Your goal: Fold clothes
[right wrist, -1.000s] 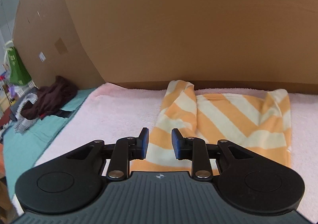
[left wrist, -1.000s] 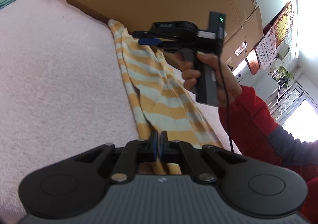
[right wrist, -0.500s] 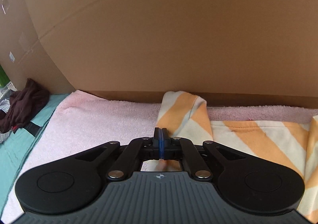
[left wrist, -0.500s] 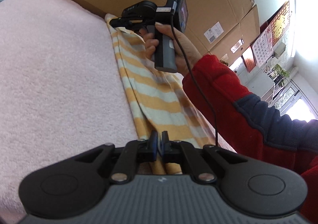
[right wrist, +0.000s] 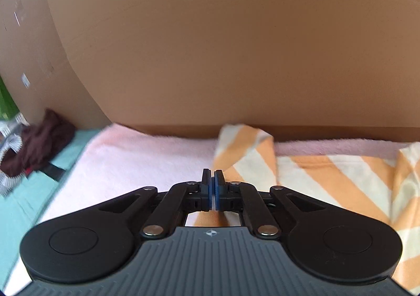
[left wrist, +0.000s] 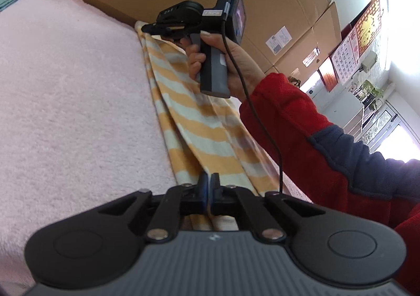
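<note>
The shirt [left wrist: 199,122] is an orange-and-white striped thing, lying on a pink fluffy blanket [left wrist: 73,101] right up against a wall of cardboard boxes [right wrist: 236,46]. It's bunched into a long strip running from the near edge up to the cardboard.

The left gripper [left wrist: 209,185] has its fingers squeezed together on the near end of the shirt, with a fold of striped cloth pinched between the blue pads. The right gripper [right wrist: 212,185] is clamped at the far end, next to the cardboard: from its own camera the fingers are closed with only a sliver between the pads, and striped fabric shows under and beside them, so it looks like it has the edge. From the left camera you can see that gripper's tip sitting on the shirt's top corner, held by a hand [left wrist: 231,59] in a red sleeve [left wrist: 288,117] with a navy band.

Off to the left of the blanket there's a teal sheet [right wrist: 31,204] with a dark maroon garment [right wrist: 39,143] heaped on it, well apart from the shirt. A calendar [left wrist: 349,57] hangs on the far wall.
</note>
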The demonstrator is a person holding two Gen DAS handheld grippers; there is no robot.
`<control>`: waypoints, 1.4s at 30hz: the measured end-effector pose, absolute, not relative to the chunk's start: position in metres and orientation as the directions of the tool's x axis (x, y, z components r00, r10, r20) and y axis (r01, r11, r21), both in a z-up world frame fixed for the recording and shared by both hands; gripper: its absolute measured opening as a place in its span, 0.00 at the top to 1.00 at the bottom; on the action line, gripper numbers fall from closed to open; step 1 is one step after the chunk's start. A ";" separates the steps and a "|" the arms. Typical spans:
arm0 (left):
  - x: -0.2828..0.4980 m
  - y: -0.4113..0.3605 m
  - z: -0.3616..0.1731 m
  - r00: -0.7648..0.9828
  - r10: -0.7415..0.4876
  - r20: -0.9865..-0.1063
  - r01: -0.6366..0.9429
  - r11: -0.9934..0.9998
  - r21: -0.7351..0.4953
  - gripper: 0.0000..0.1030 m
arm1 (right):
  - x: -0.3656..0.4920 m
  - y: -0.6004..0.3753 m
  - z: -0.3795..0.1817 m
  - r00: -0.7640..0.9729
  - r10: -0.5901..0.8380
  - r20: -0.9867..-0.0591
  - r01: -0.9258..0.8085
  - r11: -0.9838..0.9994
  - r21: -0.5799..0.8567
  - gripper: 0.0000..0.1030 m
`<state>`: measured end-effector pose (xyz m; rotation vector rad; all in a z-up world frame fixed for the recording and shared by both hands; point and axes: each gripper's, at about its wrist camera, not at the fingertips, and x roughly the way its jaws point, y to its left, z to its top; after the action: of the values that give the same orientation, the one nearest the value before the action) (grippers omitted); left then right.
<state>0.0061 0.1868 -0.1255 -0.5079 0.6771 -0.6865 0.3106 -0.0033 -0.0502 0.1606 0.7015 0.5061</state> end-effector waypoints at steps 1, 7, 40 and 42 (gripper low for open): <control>0.005 0.186 -0.127 0.582 -0.706 -0.404 0.394 0.679 -0.619 1.00 | 0.315 0.000 -0.056 0.622 0.500 -0.603 -0.394 0.865 0.311 0.94; -0.001 0.187 -0.120 0.578 -0.718 -0.387 0.414 0.667 -0.620 1.00 | 0.279 -0.042 -0.034 0.661 0.552 -0.508 -0.363 0.828 0.427 0.72; -0.042 0.179 -0.112 0.657 -0.609 -0.445 0.397 0.781 -0.482 0.91 | -0.019 -0.119 -0.092 0.413 0.805 -0.427 -0.713 0.577 0.398 0.82; -0.046 0.176 -0.112 0.655 -0.617 -0.436 0.410 0.775 -0.481 0.88 | -0.025 -0.122 -0.093 0.414 0.810 -0.415 -0.710 0.573 0.409 0.81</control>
<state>-0.0462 0.1765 -0.1115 -0.3583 0.6221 -0.5968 -0.0246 -0.1224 -0.0925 0.1791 0.6226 0.9615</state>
